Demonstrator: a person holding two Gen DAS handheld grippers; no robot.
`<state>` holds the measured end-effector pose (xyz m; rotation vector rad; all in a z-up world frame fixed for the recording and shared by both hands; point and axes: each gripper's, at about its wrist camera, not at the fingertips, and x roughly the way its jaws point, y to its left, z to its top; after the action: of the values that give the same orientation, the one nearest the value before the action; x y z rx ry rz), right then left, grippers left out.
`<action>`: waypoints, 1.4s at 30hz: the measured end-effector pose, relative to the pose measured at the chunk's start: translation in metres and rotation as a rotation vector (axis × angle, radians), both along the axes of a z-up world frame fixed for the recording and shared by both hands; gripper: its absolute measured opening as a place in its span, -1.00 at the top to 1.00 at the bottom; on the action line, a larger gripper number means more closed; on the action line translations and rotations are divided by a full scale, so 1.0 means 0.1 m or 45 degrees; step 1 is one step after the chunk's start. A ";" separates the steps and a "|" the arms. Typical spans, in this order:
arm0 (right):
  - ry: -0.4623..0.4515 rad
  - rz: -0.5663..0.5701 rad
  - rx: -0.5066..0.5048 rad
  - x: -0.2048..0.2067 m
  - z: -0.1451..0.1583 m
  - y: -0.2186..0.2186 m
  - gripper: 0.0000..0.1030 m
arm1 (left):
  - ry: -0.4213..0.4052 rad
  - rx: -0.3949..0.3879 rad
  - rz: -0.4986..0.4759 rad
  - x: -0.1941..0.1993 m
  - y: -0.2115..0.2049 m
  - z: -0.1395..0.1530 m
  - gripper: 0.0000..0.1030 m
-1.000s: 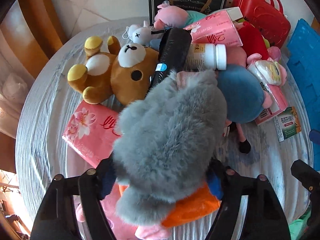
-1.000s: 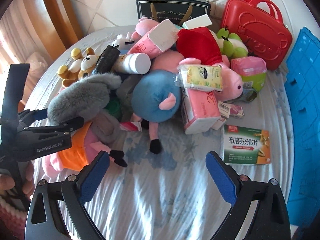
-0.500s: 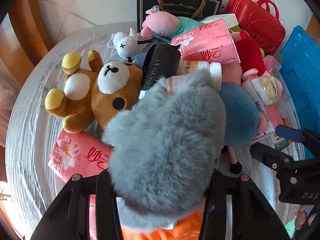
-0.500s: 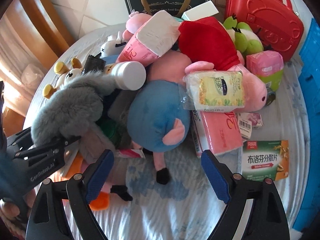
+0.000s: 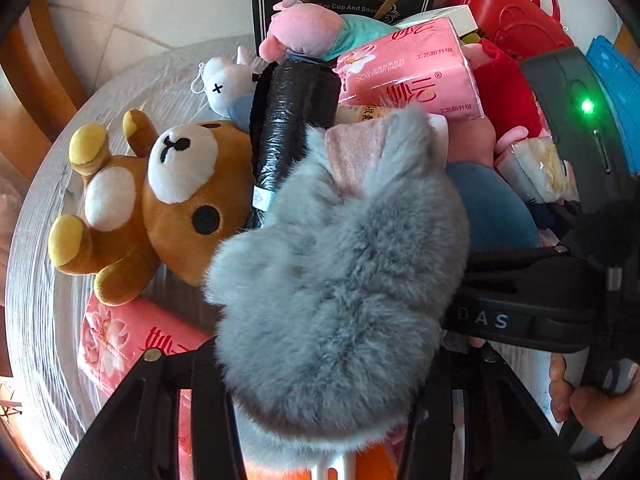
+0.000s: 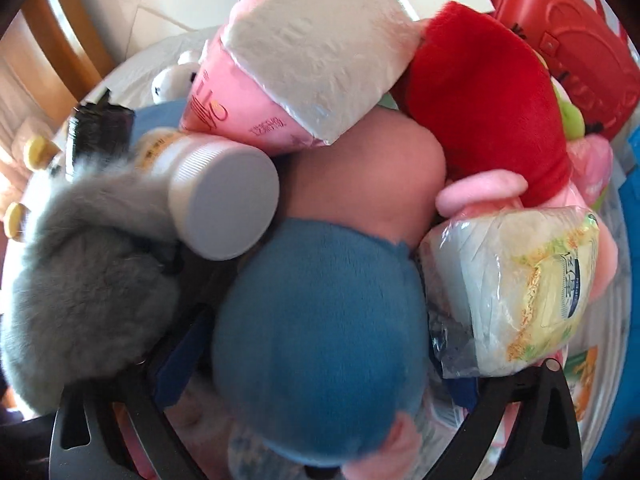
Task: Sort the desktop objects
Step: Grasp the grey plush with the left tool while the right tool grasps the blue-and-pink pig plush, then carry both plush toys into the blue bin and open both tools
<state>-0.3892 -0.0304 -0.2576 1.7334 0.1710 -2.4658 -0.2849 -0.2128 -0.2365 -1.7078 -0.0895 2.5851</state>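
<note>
Right hand-held gripper (image 6: 316, 364) has dropped, jaws opening astride the blue plush (image 6: 320, 340); left hand-held gripper (image 5: 320, 380) clamps the grey plush (image 5: 340, 280).

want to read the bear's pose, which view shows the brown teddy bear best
The left wrist view: the brown teddy bear lies in full sight there, face and paws clear, left of the grey plush toy. The right wrist view catches only its yellow paws at the left edge.

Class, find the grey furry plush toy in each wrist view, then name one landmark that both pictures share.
Left wrist view: the grey furry plush toy fills the lower centre, between the tongs.
Right wrist view: it sits at the left edge, beside the blue plush.
Shared landmark: the pink tissue pack, above the toy in both.
</note>
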 end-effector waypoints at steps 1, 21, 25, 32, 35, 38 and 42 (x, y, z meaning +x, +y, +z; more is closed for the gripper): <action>0.007 0.014 0.033 0.00 -0.01 -0.03 -0.79 | 0.001 0.004 0.001 0.01 0.00 0.00 0.15; 0.309 0.014 -0.102 1.37 1.33 0.42 -0.41 | 0.245 -0.014 -0.048 0.83 0.49 0.97 0.35; 0.426 0.005 -0.097 1.56 1.70 0.61 -0.42 | 0.359 -0.005 -0.057 0.97 0.66 1.36 0.35; 0.609 -0.043 -0.072 1.94 2.32 1.20 -0.43 | 0.506 -0.002 -0.086 1.17 1.32 1.84 0.35; 0.687 -0.071 -0.057 2.12 2.56 1.56 -0.43 | 0.561 0.001 -0.120 1.25 1.73 2.05 0.35; 0.769 -0.119 -0.052 2.30 2.79 1.98 -0.43 | 0.618 -0.008 -0.178 1.29 2.22 2.25 0.35; 0.879 -0.194 -0.045 2.55 3.08 2.60 -0.44 | 0.684 0.005 -0.246 1.27 2.90 2.51 0.35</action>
<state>-0.1343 0.2292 0.0507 0.8392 0.0535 -3.0526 -0.1580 0.0772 0.0146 -0.9133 0.0844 2.7767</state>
